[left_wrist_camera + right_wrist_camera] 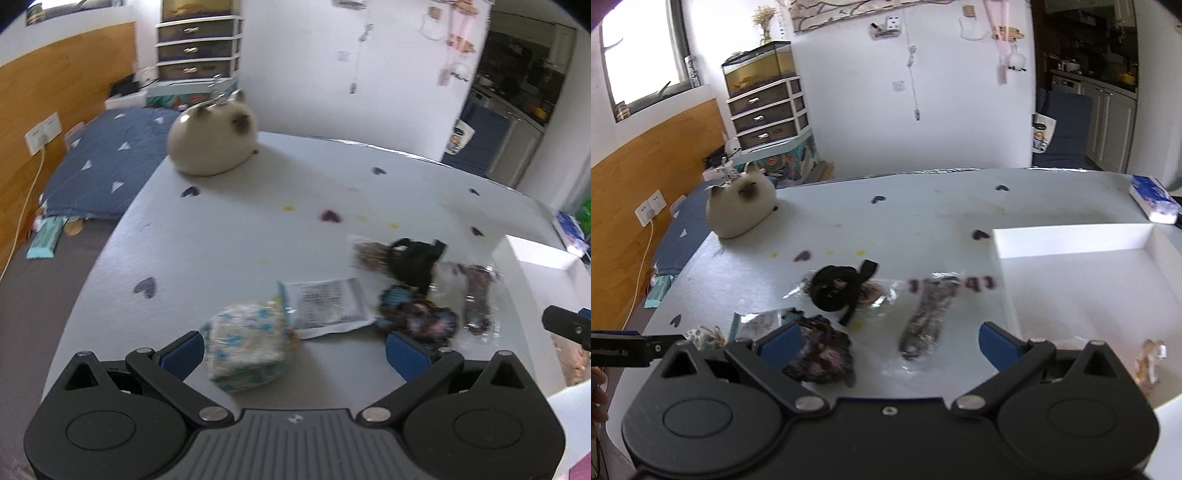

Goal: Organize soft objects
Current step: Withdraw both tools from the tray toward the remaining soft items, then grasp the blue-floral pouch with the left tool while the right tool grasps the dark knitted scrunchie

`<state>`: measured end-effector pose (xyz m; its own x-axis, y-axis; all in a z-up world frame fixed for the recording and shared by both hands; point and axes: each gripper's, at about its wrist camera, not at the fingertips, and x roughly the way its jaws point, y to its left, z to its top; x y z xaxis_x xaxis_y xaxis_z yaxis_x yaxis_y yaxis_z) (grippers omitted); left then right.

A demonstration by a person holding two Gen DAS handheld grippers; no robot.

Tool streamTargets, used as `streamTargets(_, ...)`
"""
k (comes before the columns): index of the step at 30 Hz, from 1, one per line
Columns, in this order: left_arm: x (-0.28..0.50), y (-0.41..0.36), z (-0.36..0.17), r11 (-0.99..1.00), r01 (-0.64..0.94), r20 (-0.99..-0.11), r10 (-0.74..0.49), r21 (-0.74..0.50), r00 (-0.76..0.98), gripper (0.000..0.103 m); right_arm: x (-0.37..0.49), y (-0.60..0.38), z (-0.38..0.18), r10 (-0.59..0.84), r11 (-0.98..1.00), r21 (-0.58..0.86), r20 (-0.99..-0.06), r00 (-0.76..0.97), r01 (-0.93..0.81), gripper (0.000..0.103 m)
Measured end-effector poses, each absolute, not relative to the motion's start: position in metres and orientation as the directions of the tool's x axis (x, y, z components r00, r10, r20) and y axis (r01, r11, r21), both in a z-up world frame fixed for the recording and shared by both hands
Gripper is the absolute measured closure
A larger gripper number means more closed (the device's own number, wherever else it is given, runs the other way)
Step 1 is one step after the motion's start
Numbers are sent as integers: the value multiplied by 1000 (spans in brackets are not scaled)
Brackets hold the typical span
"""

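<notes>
Soft items [820, 356] cluttered on table [221, 236] | cat plush [214, 142] far corner | both jaws wide, empty

A white wall [864, 122] closes the far side of the room, with paper decorations and a hanging cord at 12 o'clock. At 10 o'clock a fish tank [759, 70] tops a plastic drawer unit [768, 112]; daylight enters through a window [639, 55] above wood panelling [646, 170] that carries a wall socket [650, 210]. A blue patterned mattress [110, 162] lies on the floor at 9 o'clock. At 2 o'clock a dark doorway opens onto kitchen cabinets [1108, 122].
</notes>
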<state>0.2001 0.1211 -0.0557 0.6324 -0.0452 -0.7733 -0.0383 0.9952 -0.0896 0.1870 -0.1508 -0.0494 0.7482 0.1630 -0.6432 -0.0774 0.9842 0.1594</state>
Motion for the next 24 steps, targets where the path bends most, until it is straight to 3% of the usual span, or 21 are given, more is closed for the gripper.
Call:
streamTargets(7,210,148,-66,992,-103,-790,5,-73,613,0,203,-122,-58,205,978,158,-640,740,-135,0)
streamTargets(18,229,163,-87,984,-117,-815,-43,-135,578,0,229,-75,-82,263,959,113,-691,674,-259,1)
streamTargets(20,231,166,-87,982,-113,-811,-57,-150,583,0,233,-65,-86,259,956,89,-700,666,-278,12)
streamTargets(24,234,170,-88,981,-135,-819,-40,-142,572,0,243,-53,-97,283,944,95,-725,628,-316,20)
